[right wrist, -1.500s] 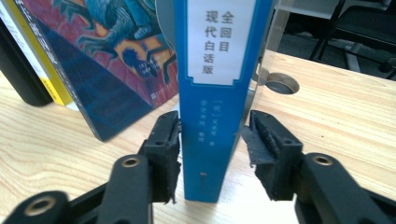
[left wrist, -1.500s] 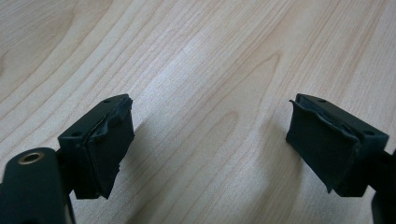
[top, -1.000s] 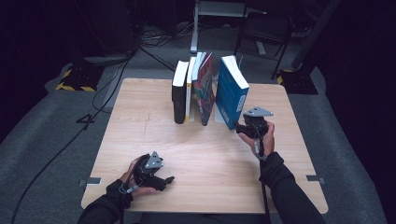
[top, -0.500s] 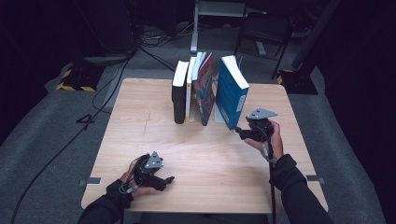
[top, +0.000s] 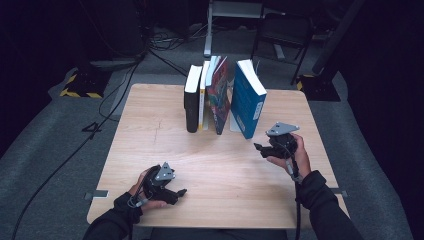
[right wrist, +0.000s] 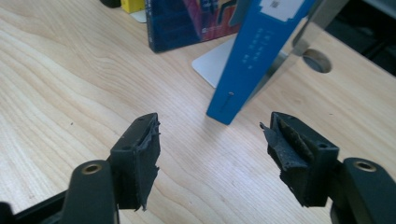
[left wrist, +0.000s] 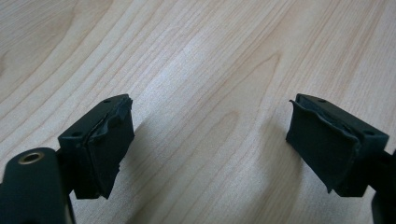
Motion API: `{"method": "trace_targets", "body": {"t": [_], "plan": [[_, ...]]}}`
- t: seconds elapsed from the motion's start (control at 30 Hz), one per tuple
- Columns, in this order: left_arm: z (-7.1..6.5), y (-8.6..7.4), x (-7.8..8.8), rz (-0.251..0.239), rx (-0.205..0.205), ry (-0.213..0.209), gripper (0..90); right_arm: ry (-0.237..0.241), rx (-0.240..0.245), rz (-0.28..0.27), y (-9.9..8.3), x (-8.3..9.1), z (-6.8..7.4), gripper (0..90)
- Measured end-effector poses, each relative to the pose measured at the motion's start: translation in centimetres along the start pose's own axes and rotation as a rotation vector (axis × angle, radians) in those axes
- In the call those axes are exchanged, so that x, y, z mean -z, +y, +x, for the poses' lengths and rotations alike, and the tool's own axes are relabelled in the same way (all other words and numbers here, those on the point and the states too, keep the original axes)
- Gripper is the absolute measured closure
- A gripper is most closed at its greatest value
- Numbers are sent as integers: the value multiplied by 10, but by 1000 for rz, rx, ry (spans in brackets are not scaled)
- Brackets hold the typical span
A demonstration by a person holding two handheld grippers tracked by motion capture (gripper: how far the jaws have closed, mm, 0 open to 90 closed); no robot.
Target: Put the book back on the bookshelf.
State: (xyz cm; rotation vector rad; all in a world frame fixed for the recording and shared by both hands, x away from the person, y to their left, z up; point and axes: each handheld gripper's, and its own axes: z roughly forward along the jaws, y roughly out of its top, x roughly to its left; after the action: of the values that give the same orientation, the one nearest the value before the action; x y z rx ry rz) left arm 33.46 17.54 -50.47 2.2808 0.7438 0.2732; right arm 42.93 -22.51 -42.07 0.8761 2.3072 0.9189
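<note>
Since the earlier frames the right gripper [top: 261, 148] has been drawn back from the blue book [top: 247, 100], and its jaws have just been opening; nothing is seen between them now. That book is stood on the table [top: 150, 130] just ahead of the parted jaws, tilted, its lower corner [right wrist: 224, 112] set a little beyond the gap and between the two pads. Behind it a metal bookend [right wrist: 219, 63] is seen, against which the colourful book [top: 220, 97] is leaned, with a yellow-and-white book [top: 203, 95] and a black book [top: 191, 100] further along the same row.

Bare wood is left on both sides of the right jaws and between them and the book. A round hole [right wrist: 316, 60] is cut in the tabletop beyond the right-hand pad.

Around the light wooden table, grey floor, cables and a chair [top: 282, 35] are seen in a dark room.

The right gripper is held in a raised hand, pointed across toward the books. The left gripper [top: 181, 192] is laid low near the front edge, well apart from the books, its jaws spread wide over bare wood with nothing held.
</note>
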Motion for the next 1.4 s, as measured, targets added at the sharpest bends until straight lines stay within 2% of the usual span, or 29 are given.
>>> {"method": "trace_targets", "body": {"t": [0.07,0.4,0.6,1.1,1.23,1.4], "plan": [[0,0,0,0,0,0,145,22,-8,-7,-2,4,0,346],[0,0,0,2,0,0,145,20,58,37,-17,16,7,332],[0,0,0,0,2,2,145,16,88,8,-30,26,12,334],[0,0,0,-1,2,3,145,12,151,50,-65,40,21,332],[0,0,0,-1,2,4,145,3,159,49,-74,43,23,331],[0,0,0,-1,3,3,145,19,130,31,-88,48,21,327]]}}
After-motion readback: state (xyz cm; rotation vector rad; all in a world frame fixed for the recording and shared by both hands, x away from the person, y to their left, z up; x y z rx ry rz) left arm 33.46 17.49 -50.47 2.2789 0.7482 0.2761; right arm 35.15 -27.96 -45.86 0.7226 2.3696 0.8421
